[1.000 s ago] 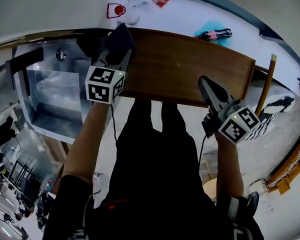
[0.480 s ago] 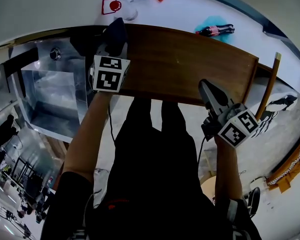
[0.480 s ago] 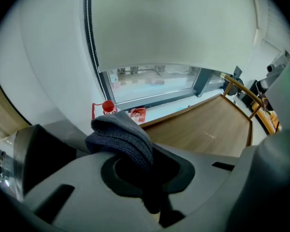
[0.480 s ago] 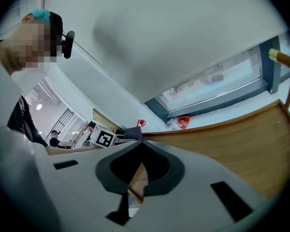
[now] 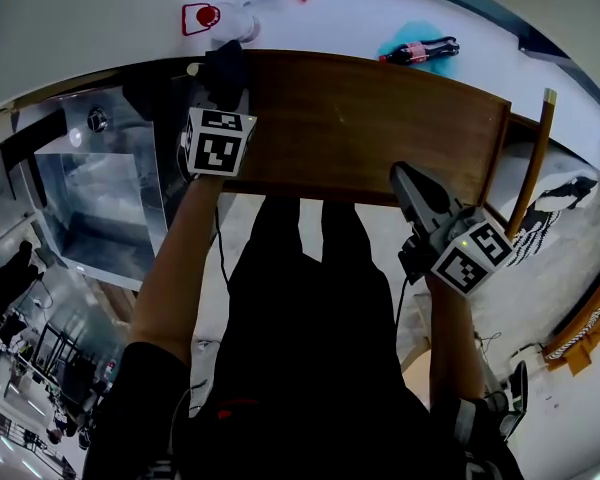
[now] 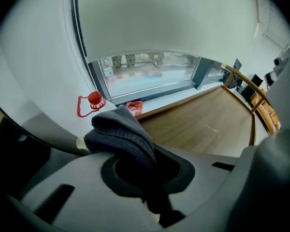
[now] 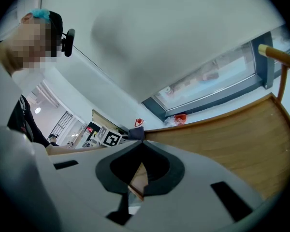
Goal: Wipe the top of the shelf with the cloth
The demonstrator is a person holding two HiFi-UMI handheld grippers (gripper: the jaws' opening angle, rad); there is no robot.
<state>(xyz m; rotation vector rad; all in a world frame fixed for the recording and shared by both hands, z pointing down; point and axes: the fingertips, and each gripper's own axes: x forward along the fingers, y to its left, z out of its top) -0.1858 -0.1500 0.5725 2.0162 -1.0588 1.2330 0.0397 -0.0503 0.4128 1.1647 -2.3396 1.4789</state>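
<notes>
The left tongs are clamped on the dark cloth at the shelf top's left end, apparently touching it; right tongs closed, empty, at front edge

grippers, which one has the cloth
The left gripper: its jaws are shut on the dark cloth at the shelf's left end; the right gripper's jaws hold nothing.

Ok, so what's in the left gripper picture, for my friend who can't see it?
A dark grey knitted cloth is pinched between the fingers of the left gripper, bunched up above them. A brown wooden shelf top stretches away to the right, with a window behind it.
</notes>
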